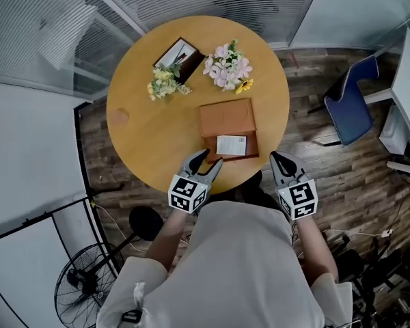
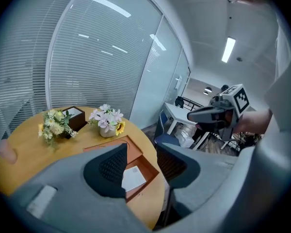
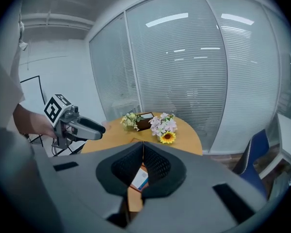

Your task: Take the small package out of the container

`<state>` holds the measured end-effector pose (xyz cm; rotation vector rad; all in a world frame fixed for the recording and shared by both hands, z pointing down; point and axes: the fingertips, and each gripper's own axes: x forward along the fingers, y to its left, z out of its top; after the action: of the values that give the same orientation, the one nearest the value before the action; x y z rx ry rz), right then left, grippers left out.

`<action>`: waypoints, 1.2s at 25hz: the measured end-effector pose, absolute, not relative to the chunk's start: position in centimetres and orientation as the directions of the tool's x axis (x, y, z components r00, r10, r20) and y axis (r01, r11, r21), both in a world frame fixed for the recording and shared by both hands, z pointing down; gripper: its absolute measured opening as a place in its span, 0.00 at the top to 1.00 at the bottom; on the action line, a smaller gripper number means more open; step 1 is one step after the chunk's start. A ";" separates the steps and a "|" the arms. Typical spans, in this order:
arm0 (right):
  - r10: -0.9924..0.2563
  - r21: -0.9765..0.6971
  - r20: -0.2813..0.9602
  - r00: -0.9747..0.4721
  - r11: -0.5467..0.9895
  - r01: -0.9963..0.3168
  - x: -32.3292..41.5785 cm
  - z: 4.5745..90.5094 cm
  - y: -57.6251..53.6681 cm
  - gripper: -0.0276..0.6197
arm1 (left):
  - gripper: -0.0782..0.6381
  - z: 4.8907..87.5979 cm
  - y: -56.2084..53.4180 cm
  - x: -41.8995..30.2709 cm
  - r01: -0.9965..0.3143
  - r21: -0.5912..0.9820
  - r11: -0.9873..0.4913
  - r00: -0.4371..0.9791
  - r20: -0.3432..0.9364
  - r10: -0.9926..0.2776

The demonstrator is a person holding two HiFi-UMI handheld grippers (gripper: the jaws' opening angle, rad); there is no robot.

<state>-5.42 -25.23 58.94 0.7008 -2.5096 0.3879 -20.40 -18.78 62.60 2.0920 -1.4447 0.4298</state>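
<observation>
A flat brown container (image 1: 253,142) lies open on the round wooden table (image 1: 150,135), its lid folded back towards the flowers. Inside it rests the small white package (image 1: 231,145). My left gripper (image 1: 210,158) hovers at the container's near left corner, open and holding nothing. In the left gripper view the package (image 2: 131,177) and container (image 2: 145,168) show through the gap between the jaws of that gripper (image 2: 141,152). My right gripper (image 1: 277,157) is off the table's near right edge, jaws together and empty. Its own view shows the package (image 3: 141,179) below the closed gripper (image 3: 142,147).
At the table's far side stand a yellow bouquet (image 1: 162,82), a pink bouquet (image 1: 227,67) and a dark box (image 1: 179,57). A blue chair (image 1: 352,104) is on the right, a floor fan (image 1: 82,289) at the lower left. Glass walls with blinds ring the far side.
</observation>
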 end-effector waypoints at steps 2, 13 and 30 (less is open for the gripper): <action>-0.409 -0.136 0.554 -0.725 0.815 -0.564 -5.3 59.9 -25.2 0.95 | 0.63 64.5 -19.3 -20.4 -0.922 0.274 -0.275 0.385 0.567 -0.728; -0.426 -0.171 0.616 -0.662 0.748 -0.641 -4.9 63.6 -23.7 0.95 | 0.61 78.2 -20.2 -20.5 -0.921 0.335 -0.197 0.386 0.733 -0.560; -0.412 -0.221 0.642 -0.647 0.709 -0.670 -5.0 66.7 -22.9 0.95 | 0.55 89.0 -20.8 -21.4 -0.975 0.191 -0.113 0.214 0.941 -0.260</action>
<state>-4.98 -22.86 66.70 0.8226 -2.3492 0.6037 -21.37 -20.82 88.96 1.5636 -1.2038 0.9724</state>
